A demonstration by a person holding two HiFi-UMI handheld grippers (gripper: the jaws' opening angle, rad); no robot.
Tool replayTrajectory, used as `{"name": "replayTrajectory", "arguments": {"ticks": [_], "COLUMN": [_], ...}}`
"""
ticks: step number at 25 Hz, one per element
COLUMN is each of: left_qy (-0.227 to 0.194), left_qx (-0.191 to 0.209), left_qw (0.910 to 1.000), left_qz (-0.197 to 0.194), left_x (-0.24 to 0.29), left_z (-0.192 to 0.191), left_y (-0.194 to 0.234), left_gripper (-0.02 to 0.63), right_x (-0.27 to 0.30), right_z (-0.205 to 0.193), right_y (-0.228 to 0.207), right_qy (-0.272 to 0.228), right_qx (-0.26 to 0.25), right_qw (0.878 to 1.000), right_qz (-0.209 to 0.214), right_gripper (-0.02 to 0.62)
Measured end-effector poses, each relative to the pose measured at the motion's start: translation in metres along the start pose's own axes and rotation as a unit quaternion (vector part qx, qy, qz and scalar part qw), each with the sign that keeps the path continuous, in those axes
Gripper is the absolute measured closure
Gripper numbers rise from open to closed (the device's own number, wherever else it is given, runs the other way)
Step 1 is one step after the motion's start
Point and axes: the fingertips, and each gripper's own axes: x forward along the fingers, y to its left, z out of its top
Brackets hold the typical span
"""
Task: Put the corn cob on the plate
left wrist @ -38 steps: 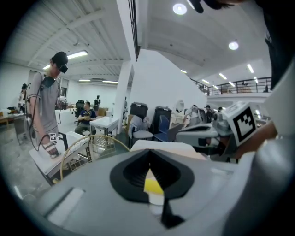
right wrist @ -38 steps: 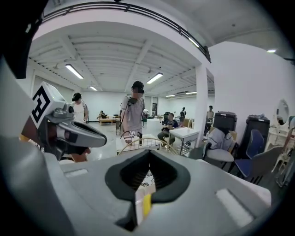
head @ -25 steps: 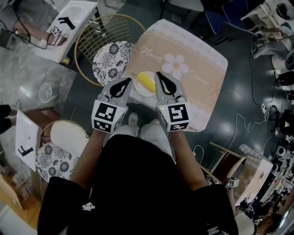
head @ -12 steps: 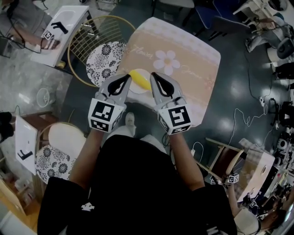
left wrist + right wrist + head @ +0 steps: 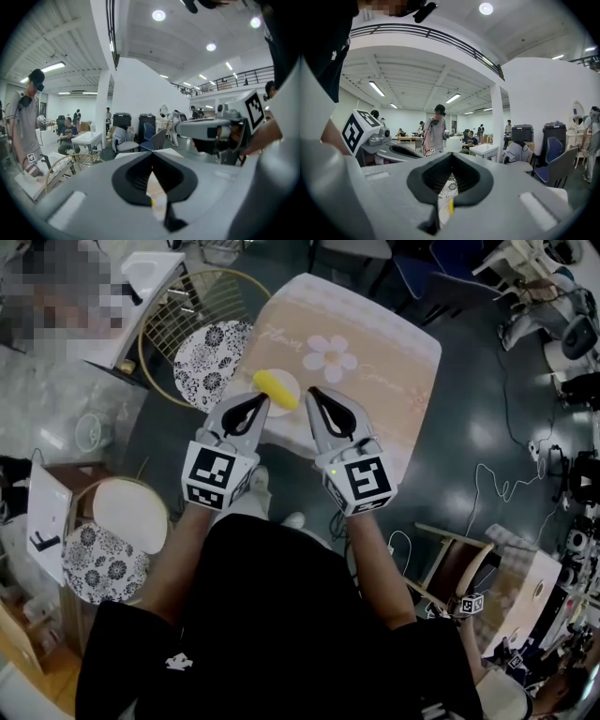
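Note:
The yellow corn cob (image 5: 276, 386) lies on a small white plate (image 5: 284, 412) near the front edge of the peach cloth-covered table (image 5: 375, 343). Neither gripper touches it. My left gripper (image 5: 262, 399) hangs just left of the plate, and its jaws meet with nothing between them (image 5: 151, 155). The right gripper (image 5: 312, 391) is just right of the plate, also shut and empty (image 5: 450, 154). Both point forward over the table's near edge, side by side. Each gripper view shows the other gripper beside it and only a yellow sliver through the gap between the jaws.
A gold wire chair with a patterned cushion (image 5: 211, 357) stands left of the table; a similar chair (image 5: 108, 554) is at lower left. A white side table (image 5: 141, 277) with a person sits at upper left. A wooden chair (image 5: 459, 568) and floor cables (image 5: 525, 465) are at the right.
Both shut grippers have drawn back and up from the plate together. The corn cob stays on the plate, now showing ahead of the jaw tips instead of between the grippers.

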Motion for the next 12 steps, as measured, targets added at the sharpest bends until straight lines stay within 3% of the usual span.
{"name": "replayTrajectory", "arguments": {"ticks": [12], "left_qy": [-0.007], "left_qx": [0.018], "left_qw": [0.9998], "left_qz": [0.010], "left_x": [-0.042], "left_z": [0.002], "left_y": [-0.069], "left_gripper": [0.601], "right_x": [-0.069], "right_z": [0.001], "right_y": [0.030], "right_qy": [-0.015], "right_qx": [-0.003], "right_qw": [1.000], "right_qz": [0.024], "right_gripper": [0.594]}}
